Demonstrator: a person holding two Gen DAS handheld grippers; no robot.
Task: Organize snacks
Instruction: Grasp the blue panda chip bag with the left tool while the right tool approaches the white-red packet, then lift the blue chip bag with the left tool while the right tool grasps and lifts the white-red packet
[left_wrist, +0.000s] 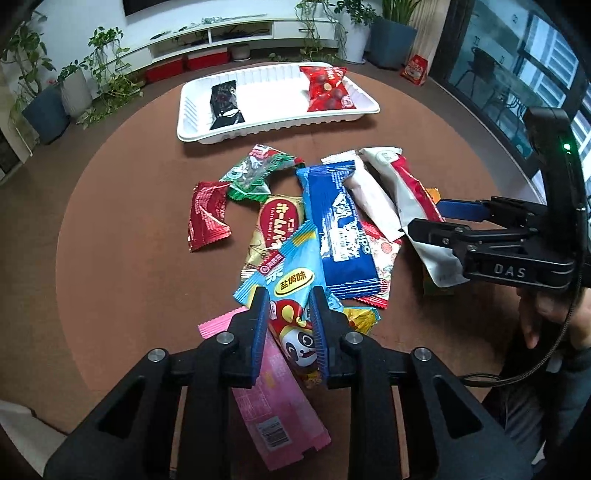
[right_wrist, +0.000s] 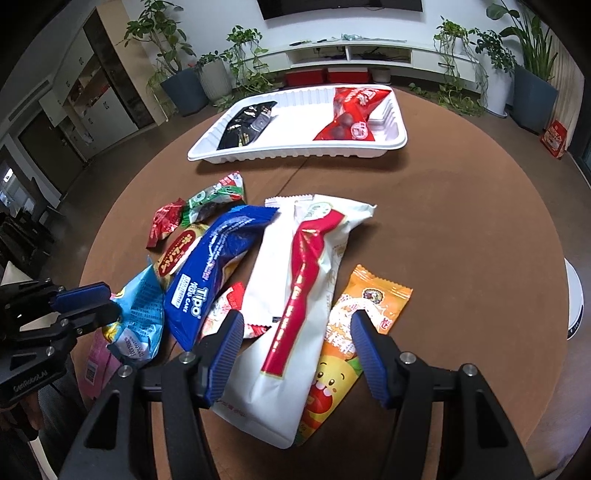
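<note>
A pile of snack packets lies on the round brown table (left_wrist: 122, 266). My left gripper (left_wrist: 289, 299) is shut on a light blue packet (left_wrist: 291, 273) with a panda print, over a pink packet (left_wrist: 273, 406). The right wrist view shows this gripper (right_wrist: 112, 302) pinching the crumpled packet (right_wrist: 138, 314). My right gripper (right_wrist: 295, 325) stands open astride a white packet with a red stripe (right_wrist: 295, 280). Its left pad is at the packet's edge and its right pad is apart, over an orange packet (right_wrist: 373, 295). The white tray (left_wrist: 277, 129) at the back holds a black packet (left_wrist: 224, 105) and a red packet (left_wrist: 327, 88).
A dark blue Tipo packet (left_wrist: 340, 229), a gold and red packet (left_wrist: 275, 229), a green packet (left_wrist: 255, 173) and a red packet (left_wrist: 207, 218) lie in the pile. A person's hand (left_wrist: 535, 314) holds the right gripper. A white round object (right_wrist: 574, 299) sits at the table's right edge.
</note>
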